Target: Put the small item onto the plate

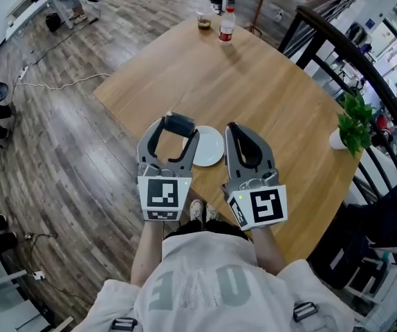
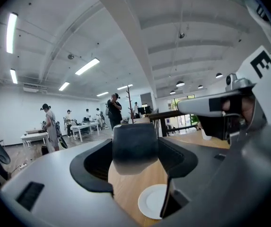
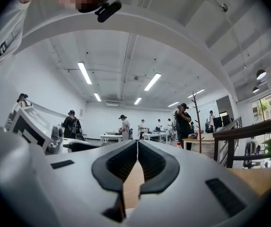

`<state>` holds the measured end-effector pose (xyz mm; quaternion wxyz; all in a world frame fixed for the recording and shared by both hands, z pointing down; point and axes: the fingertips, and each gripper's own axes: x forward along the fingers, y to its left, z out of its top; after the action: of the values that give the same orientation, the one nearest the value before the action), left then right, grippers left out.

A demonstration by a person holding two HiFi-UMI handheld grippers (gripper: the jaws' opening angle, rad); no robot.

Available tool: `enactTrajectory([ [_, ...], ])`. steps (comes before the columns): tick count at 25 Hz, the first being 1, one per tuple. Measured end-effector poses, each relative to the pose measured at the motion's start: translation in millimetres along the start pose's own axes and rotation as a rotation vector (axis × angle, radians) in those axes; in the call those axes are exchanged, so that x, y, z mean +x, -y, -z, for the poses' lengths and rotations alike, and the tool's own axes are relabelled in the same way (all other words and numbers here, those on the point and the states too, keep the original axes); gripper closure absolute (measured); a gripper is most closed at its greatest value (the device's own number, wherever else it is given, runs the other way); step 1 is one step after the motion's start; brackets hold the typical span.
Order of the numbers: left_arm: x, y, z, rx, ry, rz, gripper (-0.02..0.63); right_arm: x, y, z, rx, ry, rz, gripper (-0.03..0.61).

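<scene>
A small dark grey block (image 1: 178,123) sits between the tips of my left gripper (image 1: 180,127), which is shut on it, above the near edge of the wooden table (image 1: 254,88). The white plate (image 1: 209,146) lies just to the right of it, between the two grippers. In the left gripper view the block (image 2: 135,146) fills the gap between the jaws and the plate (image 2: 150,201) shows below and to the right. My right gripper (image 1: 232,127) hangs at the plate's right side, shut with nothing in it; its jaws (image 3: 137,144) meet at the tips.
A red-capped bottle (image 1: 226,25) and a small jar (image 1: 204,22) stand at the table's far corner. A potted plant (image 1: 351,125) sits at the right edge, beside a dark railing (image 1: 344,43). Wooden floor lies to the left; several people stand at far tables.
</scene>
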<state>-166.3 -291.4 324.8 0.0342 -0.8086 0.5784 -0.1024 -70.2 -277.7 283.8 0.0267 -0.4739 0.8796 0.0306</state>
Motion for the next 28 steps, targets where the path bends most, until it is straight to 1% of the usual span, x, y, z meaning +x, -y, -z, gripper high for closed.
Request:
enactTrajectory([
  [3,12.7,6.5,16.2,0.015,-0.091,0.061,0.31,2.6,-1.4,2.8,-0.002,-0.009,0.003,0.56],
  [9,41.2,23.2,50.3,0.048,-0.225,0.156,0.31,-0.9,10.2,12.0,-0.002,-0.04,0.044,0.56],
  [13,57.8,40.8,89.5,0.065,-0.35,0.24,0.31,-2.0,20.4,19.4,0.009,-0.056,0.064,0.56],
  [16,68.0,59.7,123.2,0.058,-0.433,0.298,0.311,-2.6,30.0,25.6,0.014,-0.078,0.068,0.56],
  [20,73.6,75.4,166.9,0.065,-0.547,0.343,0.311,0.8,38.9,37.2,0.028,-0.105,0.075,0.56],
  [24,78.9,88.1,202.6,0.068,-0.646,0.396,0.311,4.4,46.4,51.0,0.047,-0.135,0.084,0.56],
  [28,83.2,93.7,233.8,0.102,-0.752,0.422,0.311,6.1,51.4,62.7,0.063,-0.167,0.092,0.56],
])
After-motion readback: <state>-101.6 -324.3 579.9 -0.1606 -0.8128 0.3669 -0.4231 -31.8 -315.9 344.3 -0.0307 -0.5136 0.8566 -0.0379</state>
